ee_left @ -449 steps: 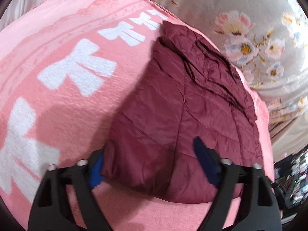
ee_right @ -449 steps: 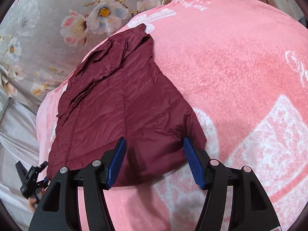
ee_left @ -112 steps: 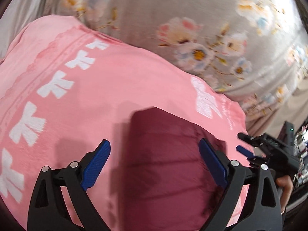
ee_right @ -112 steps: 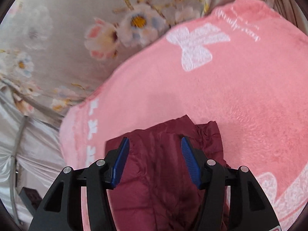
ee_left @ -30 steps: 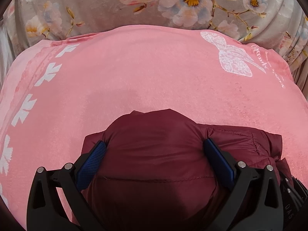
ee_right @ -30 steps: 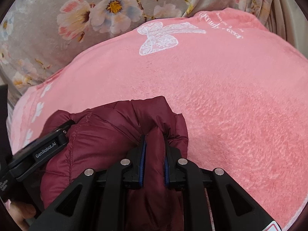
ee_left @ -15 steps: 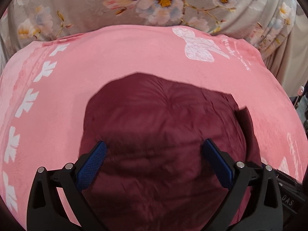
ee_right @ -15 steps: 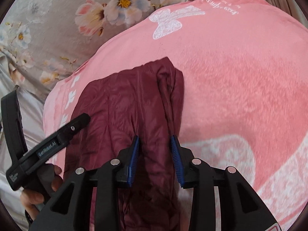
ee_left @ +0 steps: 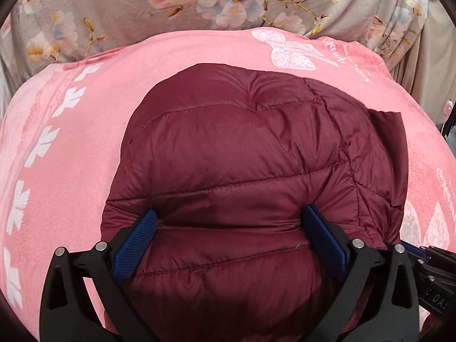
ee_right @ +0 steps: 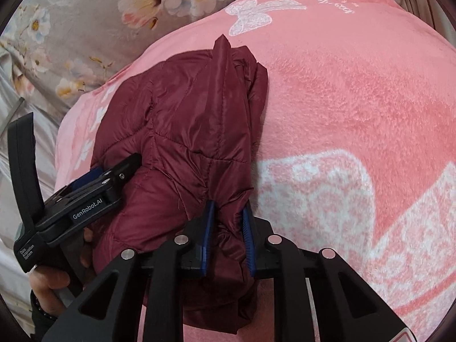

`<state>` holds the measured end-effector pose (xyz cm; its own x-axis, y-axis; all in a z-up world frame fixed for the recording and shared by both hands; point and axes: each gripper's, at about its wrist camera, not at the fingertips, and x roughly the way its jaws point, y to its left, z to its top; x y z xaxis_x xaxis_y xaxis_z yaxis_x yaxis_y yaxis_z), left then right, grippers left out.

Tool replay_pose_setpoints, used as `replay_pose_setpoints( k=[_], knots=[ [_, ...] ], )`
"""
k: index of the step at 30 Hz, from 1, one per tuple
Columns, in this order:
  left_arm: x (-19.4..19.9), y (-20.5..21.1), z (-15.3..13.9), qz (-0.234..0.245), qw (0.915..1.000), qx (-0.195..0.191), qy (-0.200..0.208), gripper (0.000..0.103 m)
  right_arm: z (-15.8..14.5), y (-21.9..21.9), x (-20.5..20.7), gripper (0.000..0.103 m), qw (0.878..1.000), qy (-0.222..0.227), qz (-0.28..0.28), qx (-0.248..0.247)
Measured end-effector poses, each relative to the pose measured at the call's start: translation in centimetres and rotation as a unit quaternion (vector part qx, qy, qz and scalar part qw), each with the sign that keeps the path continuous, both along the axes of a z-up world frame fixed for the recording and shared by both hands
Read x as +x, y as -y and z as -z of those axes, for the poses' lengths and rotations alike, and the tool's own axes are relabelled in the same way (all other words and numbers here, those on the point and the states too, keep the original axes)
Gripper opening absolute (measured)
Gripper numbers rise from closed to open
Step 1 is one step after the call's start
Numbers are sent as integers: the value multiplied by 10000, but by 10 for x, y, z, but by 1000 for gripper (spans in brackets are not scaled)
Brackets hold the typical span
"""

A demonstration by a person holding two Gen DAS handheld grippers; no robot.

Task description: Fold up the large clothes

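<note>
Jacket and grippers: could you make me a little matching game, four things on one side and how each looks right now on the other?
1. jacket
2. blanket
3. left gripper
4. right gripper

A. pink, white bows
B. wide open around puffy fabric
C. maroon, quilted, bundled
D. pinched on an edge fold

Pairs: 1-C, 2-A, 3-B, 4-D

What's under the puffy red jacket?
The jacket lies on a pink blanket with white bows. Whatever is directly beneath its middle is covered, so it cannot be seen.
</note>
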<state>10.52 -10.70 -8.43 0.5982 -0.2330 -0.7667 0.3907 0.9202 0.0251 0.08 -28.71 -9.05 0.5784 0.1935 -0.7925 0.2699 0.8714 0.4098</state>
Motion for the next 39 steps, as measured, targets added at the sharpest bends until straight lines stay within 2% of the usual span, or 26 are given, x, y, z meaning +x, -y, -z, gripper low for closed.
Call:
replay_pose_setpoints(
  k=[6,9,11,13,16,19,21,26,28,31,32,39],
  knots=[
    [-4,3,5,7,9997,93,237,98,9,3,-2,15,9999,42,-6,95],
    [-4,3,5,3,9996,102,280,98,11,8,-2,16,9995,64,11,324],
    [-4,2,5,8,9996,83,276,98,10,14,-4,23,9987,-11,137,489],
    [-3,0,2,17,9998,58,170,98,6,16,-5,32,9982,-111,237,538],
    [-3,-7,-8,-41,9999,-47,-142,98,-3,14,-1,38,9992,-171,201,286],
    [-4,-20,-20,-169,9990,-211,-344,98,0,14,3,39,9989,-230,134,381],
    [-3,-34,-26,-271,9973,-468,-489,98,3,14,5,40,9983,-258,132,501],
    [19,-83,-21,-788,9848,-1145,-1043,98,12,23,3,43,9952,-242,134,943],
    [30,-101,-9,-1042,9752,-1397,-1364,98,15,26,2,45,9935,-227,150,1101],
    [40,-121,15,-1262,9522,-1997,-1937,98,16,26,3,48,9924,-214,137,1205],
    [40,-124,16,-1277,9494,-2122,-1932,98,16,25,4,48,9923,-211,122,1216],
    [40,-112,17,-983,9608,-1879,-1787,98,22,22,15,49,9857,-152,12,1677]
  ],
)
